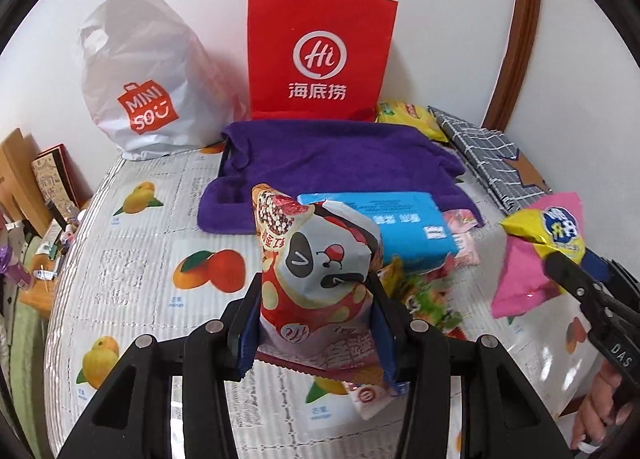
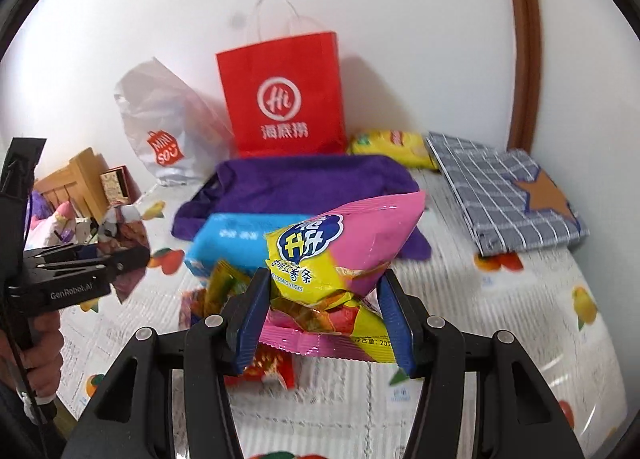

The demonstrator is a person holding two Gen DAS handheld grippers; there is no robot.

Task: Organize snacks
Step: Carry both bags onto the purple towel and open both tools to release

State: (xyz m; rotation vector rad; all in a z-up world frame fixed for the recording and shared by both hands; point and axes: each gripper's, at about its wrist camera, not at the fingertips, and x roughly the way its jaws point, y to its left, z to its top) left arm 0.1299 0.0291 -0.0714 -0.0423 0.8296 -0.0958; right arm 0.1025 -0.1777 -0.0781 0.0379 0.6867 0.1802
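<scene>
Using the purple towel (image 1: 340, 155) as anchor: far left of it against the wall sits a white Miniso bag (image 1: 148, 79), right behind it stands the red paper bag (image 1: 320, 55), and at its near edge lies a blue pack (image 1: 400, 227). In front of the towel, the left gripper (image 1: 316, 315) is clamped on a red-and-white cartoon snack bag (image 1: 320, 271), held up off the fruit-print tablecloth (image 1: 132, 259). To the towel's near right, the right gripper (image 2: 324, 307) pinches a pink-and-yellow sweet potato sticks bag (image 2: 352, 247) (also lifted above the loose packets); a yellow chip bag (image 2: 392, 147) and grey checked cloth (image 2: 500, 195) lie at the towel's far right.
</scene>
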